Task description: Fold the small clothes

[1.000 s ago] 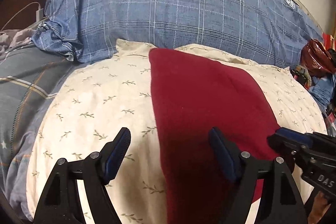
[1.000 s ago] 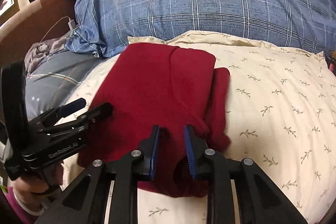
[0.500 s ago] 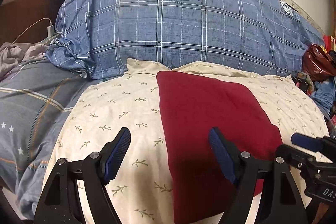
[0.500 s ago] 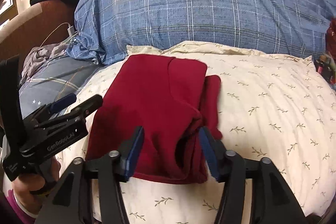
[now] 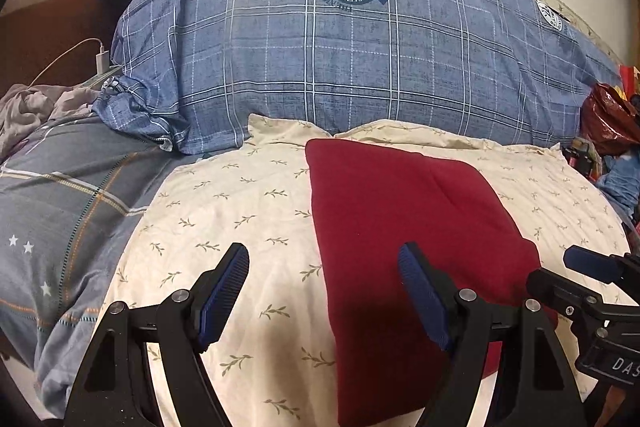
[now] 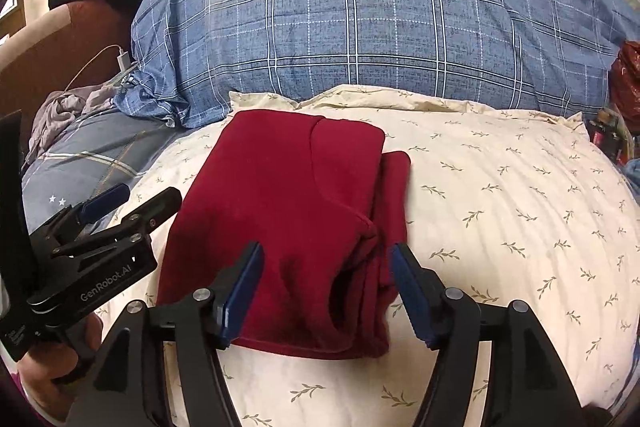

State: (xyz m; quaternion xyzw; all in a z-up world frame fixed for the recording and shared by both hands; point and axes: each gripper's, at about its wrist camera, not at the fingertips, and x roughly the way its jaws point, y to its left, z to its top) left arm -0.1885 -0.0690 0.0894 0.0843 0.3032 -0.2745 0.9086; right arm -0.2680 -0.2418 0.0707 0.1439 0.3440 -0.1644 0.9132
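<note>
A dark red garment (image 5: 412, 227) lies folded into a long rectangle on a cream leaf-print pillow (image 5: 224, 211). In the right wrist view the garment (image 6: 280, 211) shows stacked folded layers along its right edge. My left gripper (image 5: 324, 291) is open and empty, above the garment's near left edge. It also shows in the right wrist view (image 6: 124, 203) at the left. My right gripper (image 6: 326, 283) is open and empty, above the garment's near end. It also shows in the left wrist view (image 5: 576, 275) at the right.
A big blue plaid pillow (image 5: 340, 59) with a round crest lies behind the cream pillow (image 6: 520, 195). A grey-blue plaid blanket (image 5: 56, 211) lies to the left, with a white charger and cable (image 5: 100, 57) beyond. A red shiny bag (image 5: 608, 119) and clutter sit at the right.
My right gripper opened and let go of the red garment's near end, then drew back. Both grippers pulled back and up from the garment. The garment now lies flat.
</note>
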